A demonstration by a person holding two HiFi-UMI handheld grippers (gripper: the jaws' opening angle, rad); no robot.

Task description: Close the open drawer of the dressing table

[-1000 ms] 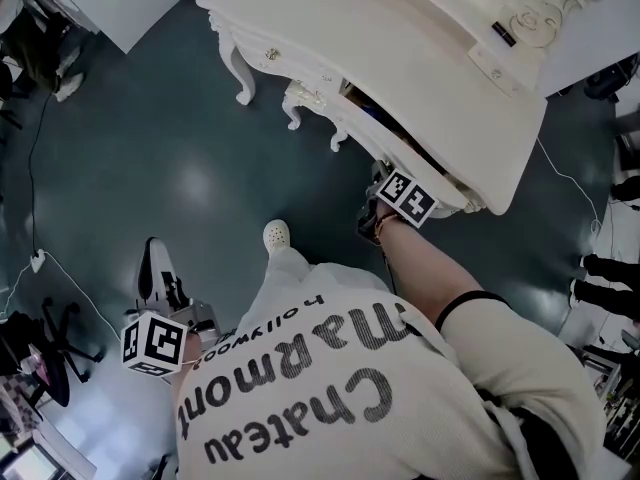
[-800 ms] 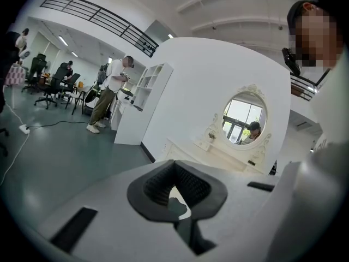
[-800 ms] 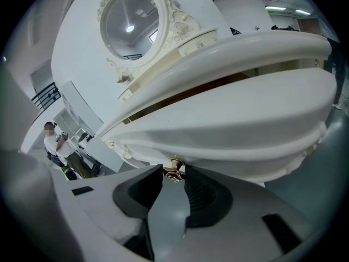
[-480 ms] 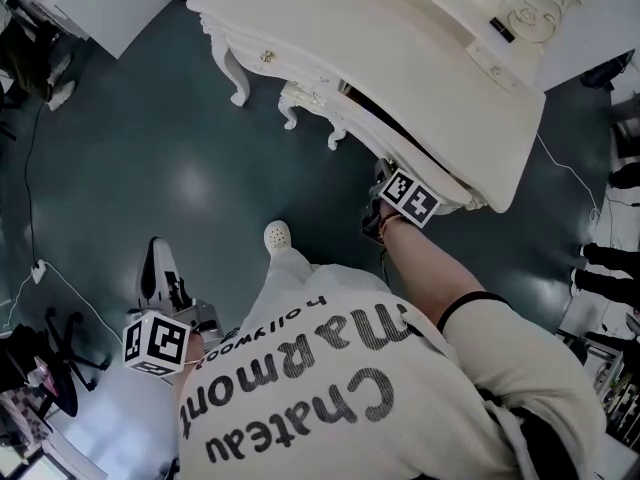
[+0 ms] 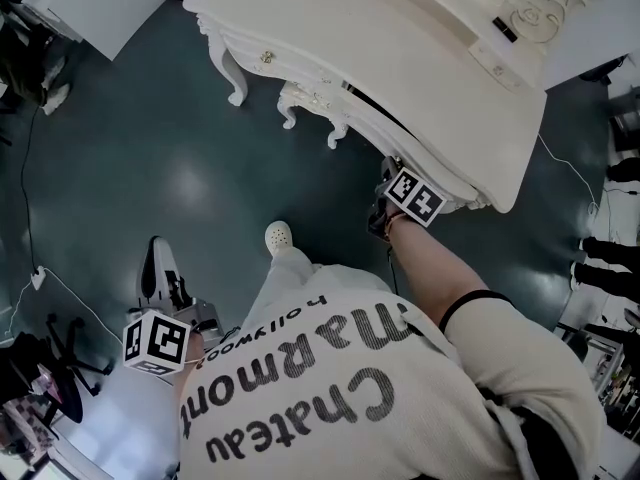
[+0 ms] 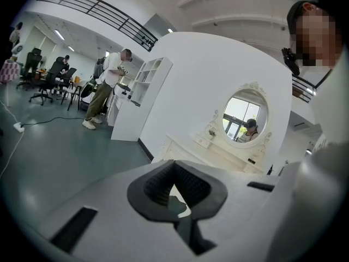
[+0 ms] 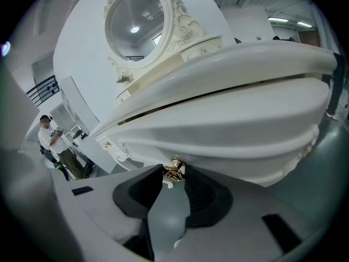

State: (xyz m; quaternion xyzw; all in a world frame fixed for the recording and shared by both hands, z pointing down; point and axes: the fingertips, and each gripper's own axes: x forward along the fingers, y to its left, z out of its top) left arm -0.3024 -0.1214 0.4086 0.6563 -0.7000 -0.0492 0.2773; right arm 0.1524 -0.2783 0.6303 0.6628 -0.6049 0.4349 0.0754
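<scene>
The cream dressing table (image 5: pixel 400 48) fills the top of the head view. Its drawer front (image 7: pixel 229 130) stands out only slightly, with a thin dark gap (image 7: pixel 218 94) above it. My right gripper (image 5: pixel 388 183) is at that front, under the table's edge, shut on the drawer's gold knob (image 7: pixel 174 171), which sits between the pad tips of the right gripper (image 7: pixel 174 174). My left gripper (image 5: pixel 152 256) hangs low at my left side, far from the table, its tips together and holding nothing. In the left gripper view, the left gripper (image 6: pixel 174 165) points across the room at the table (image 6: pixel 212 154).
My white shoe (image 5: pixel 278 236) stands on the dark floor just before the table's carved legs (image 5: pixel 237 78). A cable (image 5: pixel 30 168) runs along the floor at left, near office chairs (image 5: pixel 50 368). A person (image 6: pixel 106 86) stands by a white shelf unit (image 6: pixel 136 102).
The dark gap above the drawer has narrowed to a thin line, and my right gripper has edged closer to the table with the knob. The left gripper has barely shifted.
</scene>
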